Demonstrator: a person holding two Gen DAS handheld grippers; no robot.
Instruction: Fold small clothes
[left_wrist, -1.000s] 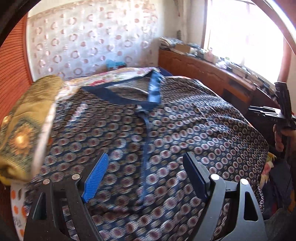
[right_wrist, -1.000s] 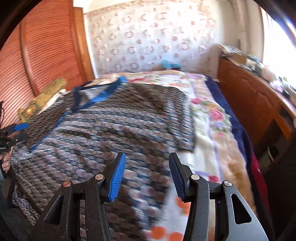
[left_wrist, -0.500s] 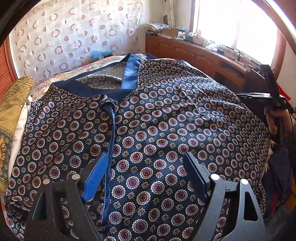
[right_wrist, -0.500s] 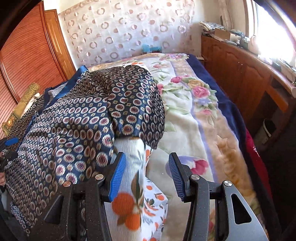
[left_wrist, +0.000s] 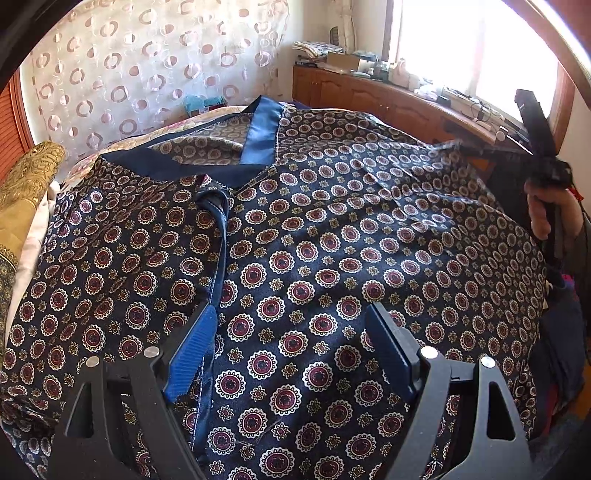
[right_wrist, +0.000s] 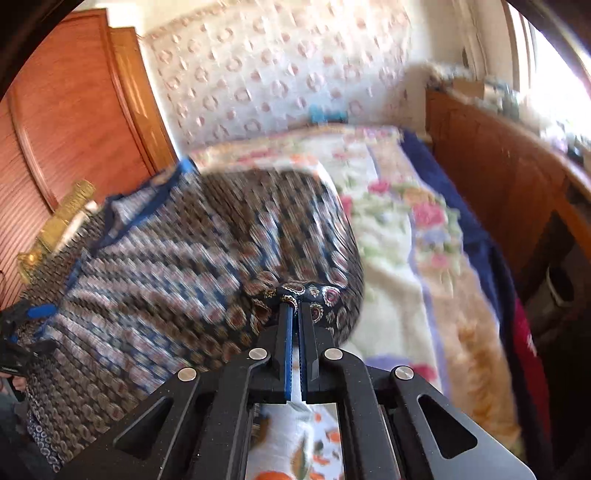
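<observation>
Spread across the bed (right_wrist: 399, 280), the patterned shirt (left_wrist: 314, 240) looks light, limp and slippery, so the right gripper (right_wrist: 294, 306), jaws having just closed, pinches its sleeve edge while the left gripper (left_wrist: 291, 350) hovers agape.

Legible text: none | Labels, brands, numbers, signs: none readable in either wrist view | Right wrist view: motion-blurred | Distant clutter: too small to read

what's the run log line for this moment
step: fold shirt | right tongs: just closed, shut on shirt edge | left tongs: open over shirt front | shirt: spread on bed
</observation>
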